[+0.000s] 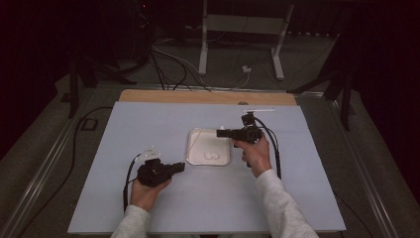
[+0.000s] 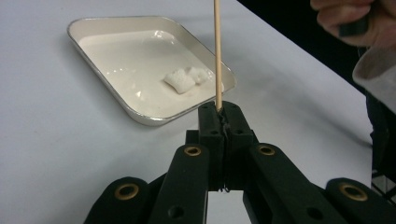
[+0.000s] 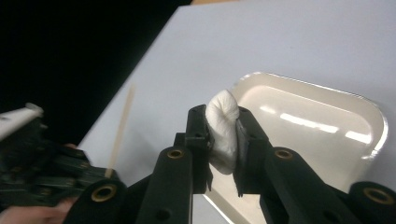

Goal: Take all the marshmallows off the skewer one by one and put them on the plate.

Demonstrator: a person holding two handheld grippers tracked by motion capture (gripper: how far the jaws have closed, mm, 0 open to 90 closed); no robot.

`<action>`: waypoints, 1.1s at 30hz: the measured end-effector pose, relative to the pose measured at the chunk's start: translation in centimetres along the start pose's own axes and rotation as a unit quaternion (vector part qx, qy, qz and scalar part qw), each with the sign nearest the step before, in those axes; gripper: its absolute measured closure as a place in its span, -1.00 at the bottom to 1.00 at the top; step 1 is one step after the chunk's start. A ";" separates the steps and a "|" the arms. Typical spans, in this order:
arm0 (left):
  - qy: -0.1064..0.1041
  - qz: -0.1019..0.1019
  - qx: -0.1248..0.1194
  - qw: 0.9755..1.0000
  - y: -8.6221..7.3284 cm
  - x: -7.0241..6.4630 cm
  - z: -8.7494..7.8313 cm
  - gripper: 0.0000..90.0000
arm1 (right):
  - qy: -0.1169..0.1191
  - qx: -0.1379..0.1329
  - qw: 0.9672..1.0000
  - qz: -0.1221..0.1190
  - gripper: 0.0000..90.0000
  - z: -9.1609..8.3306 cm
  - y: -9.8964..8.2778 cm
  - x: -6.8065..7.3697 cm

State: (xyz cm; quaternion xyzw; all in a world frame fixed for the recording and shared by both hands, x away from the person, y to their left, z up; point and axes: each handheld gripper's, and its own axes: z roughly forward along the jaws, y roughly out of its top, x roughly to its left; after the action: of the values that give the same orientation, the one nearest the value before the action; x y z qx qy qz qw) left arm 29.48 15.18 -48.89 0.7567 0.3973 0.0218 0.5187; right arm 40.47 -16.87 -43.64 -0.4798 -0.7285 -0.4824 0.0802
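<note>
- Pale blue table (image 1: 148, 124) under dim light, dark floor behind.
- Left gripper (image 2: 219, 119), at 7 o'clock from the tray (image 1: 195, 148), clamps an upright wooden stick (image 2: 217, 51).
- Right gripper (image 3: 223, 130), at the tray's 2 o'clock, squeezes a white marshmallow (image 3: 222, 128).
- Two more marshmallow pieces (image 2: 184, 79) lie in the tray.

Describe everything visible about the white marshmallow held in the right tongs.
The soft white marshmallow is a puffy, matte, pillow-like piece, squeezed narrow between the black pads of the right tongs, which are shut on it. Its rounded top bulges above the pads and its lower end hangs below them. It stands roughly upright, raised over the edge of the cream rectangular tray. Nothing but the pads touches it.
</note>
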 end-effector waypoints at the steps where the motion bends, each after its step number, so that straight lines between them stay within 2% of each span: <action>1: 0.000 -0.001 -0.002 1.000 0.0 0.0 0.0 1.00 | -0.004 0.003 1.000 -0.003 0.74 0.1 -0.1 0.0; 10: 0.006 -0.008 -0.008 1.000 0.2 -0.1 0.3 1.00 | -0.042 0.016 0.999 -0.022 0.71 1.2 -1.1 -0.6; 18: 0.008 -0.010 -0.012 1.000 0.5 -0.2 0.4 1.00 | -0.071 0.025 0.997 -0.027 0.69 2.0 -1.9 -1.4; 27: 0.008 -0.004 -0.016 1.000 1.1 -0.5 0.4 1.00 | -0.104 0.047 0.993 -0.039 0.66 3.4 -2.9 -2.0; 30: 0.007 -0.002 -0.016 1.000 1.3 -0.6 0.4 1.00 | -0.113 0.055 0.991 -0.036 0.61 3.8 -3.2 -2.2; 33: 0.007 0.000 -0.017 1.000 1.4 -0.6 0.4 1.00 | -0.125 0.057 0.990 -0.037 0.41 4.0 -3.4 -2.1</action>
State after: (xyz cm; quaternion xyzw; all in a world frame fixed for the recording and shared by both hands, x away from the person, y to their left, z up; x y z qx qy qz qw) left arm 30.05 14.27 -47.73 0.7474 0.4010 0.0338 0.5286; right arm 40.32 -15.30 -49.07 -0.5037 -0.7764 -0.3787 -0.0021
